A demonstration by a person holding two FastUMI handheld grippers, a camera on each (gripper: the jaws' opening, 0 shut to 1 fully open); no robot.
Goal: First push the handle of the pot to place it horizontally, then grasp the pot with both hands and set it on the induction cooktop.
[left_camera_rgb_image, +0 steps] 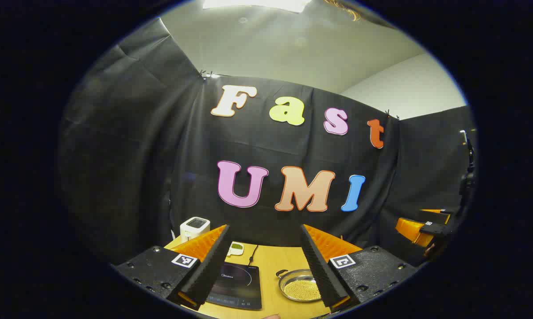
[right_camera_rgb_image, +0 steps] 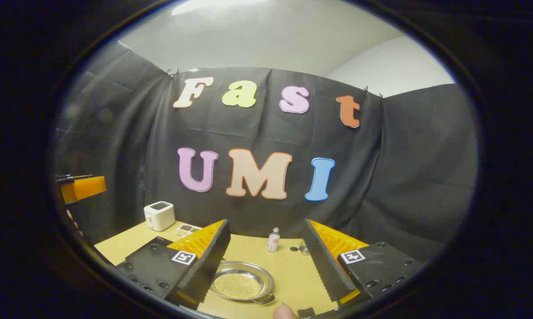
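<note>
Wooden table (left_camera_rgb_image: pixel 273 261) lies under both of your grippers. In the left gripper view, a white appliance (left_camera_rgb_image: pixel 194 227) stands beyond your left finger, at the table's far edge. Your left gripper (left_camera_rgb_image: pixel 265 274) hangs above the table with its jaws spread wide and nothing between them. The cooktop (left_camera_rgb_image: pixel 237 283) lies flat just inside the left finger, partly hidden by it. The pot (left_camera_rgb_image: pixel 298 285) sits just beside the cooktop, partly tucked behind the right finger, with a layer of small yellowish grains in it. Your other gripper shows at the far right edge, well apart.

In the right gripper view, the same appliance (right_camera_rgb_image: pixel 159 215) stands far off past the left finger. Your right gripper (right_camera_rgb_image: pixel 270 277) is also released, jaws wide, gripping nothing. The pot (right_camera_rgb_image: pixel 242 281) lies on the table (right_camera_rgb_image: pixel 293 270) between the jaws, close to the left finger, a small handle (right_camera_rgb_image: pixel 264 300) at its near rim. A small bottle (right_camera_rgb_image: pixel 273 239) stands upright farther back between the jaws.
</note>
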